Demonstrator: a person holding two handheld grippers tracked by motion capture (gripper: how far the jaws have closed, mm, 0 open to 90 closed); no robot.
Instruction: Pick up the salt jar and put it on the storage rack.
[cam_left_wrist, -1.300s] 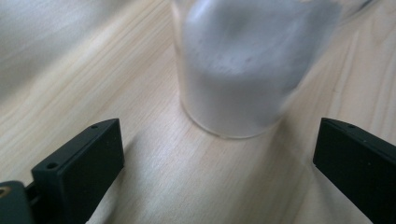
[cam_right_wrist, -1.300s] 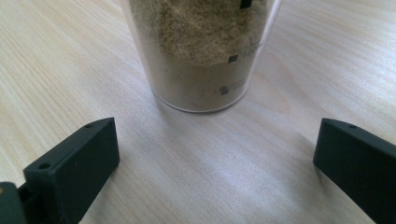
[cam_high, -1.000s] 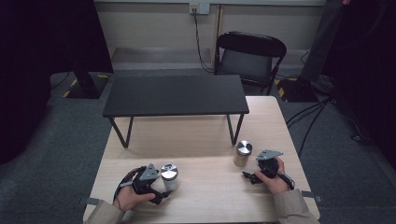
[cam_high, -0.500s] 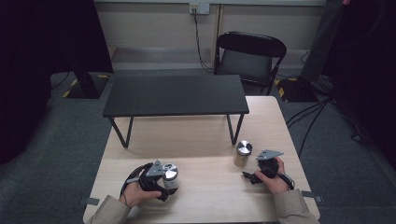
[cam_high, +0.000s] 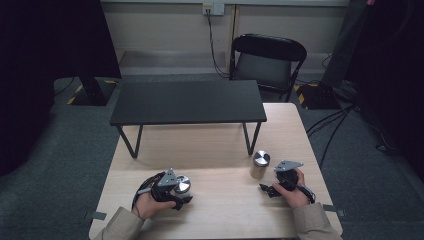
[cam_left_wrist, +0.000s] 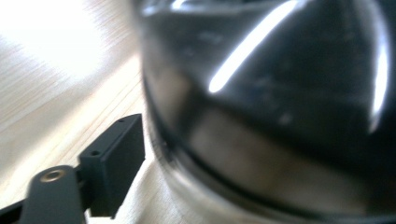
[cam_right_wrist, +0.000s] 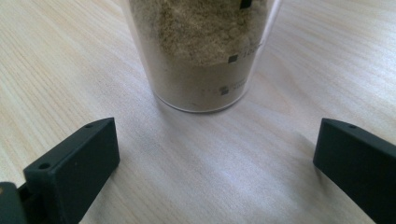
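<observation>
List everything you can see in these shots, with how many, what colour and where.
Metal-lidded jar: one, silver lid, near left of the wooden table, between the left gripper's jaws.
Spice jar: one, clear with tan powder and a silver lid, near right, just ahead of the right gripper's open jaws and apart from them.
Wooden table: one, light wood, centre.
Black bench: one, black, standing on the far half of the table.
Chair: one, black, beyond the table.
Wall socket: one, pale, on the back wall, with a cable hanging down.
Left gripper: one, black; its jaws have just been closing around the jar.
Right gripper: one, black, jaws wide.
</observation>
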